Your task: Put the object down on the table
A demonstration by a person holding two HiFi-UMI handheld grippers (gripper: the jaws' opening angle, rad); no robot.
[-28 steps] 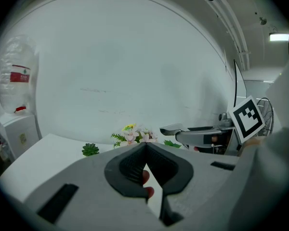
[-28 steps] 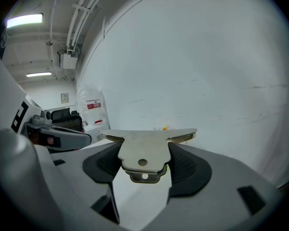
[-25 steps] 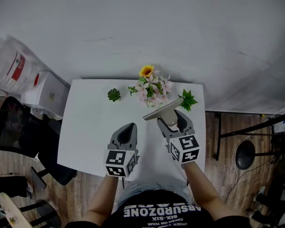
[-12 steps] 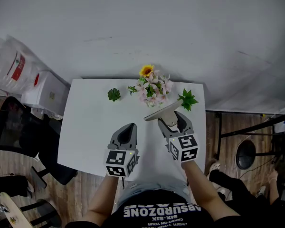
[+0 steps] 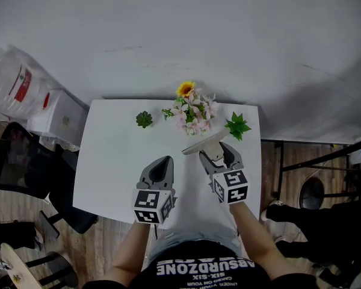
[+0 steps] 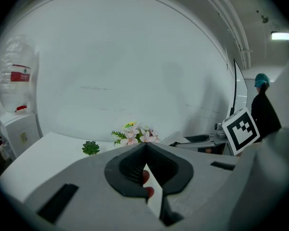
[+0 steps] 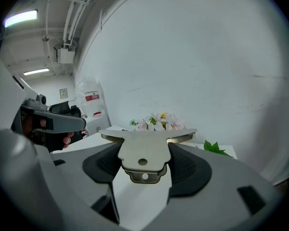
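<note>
One bracket (image 7: 143, 150) in right hand-held gripper (image 5: 216, 153)

This is probably an office or lab-style workroom rather than a home. A plain white desk (image 5: 108, 161) stands against a bare white wall (image 5: 198, 35) on a wood-plank floor (image 5: 289, 161). A black office chair (image 5: 12, 161) and a big water-cooler bottle (image 5: 12, 80) sit to the left. Strip lights (image 7: 21, 17) and exposed ceiling pipes (image 7: 79, 4) run overhead.
</note>
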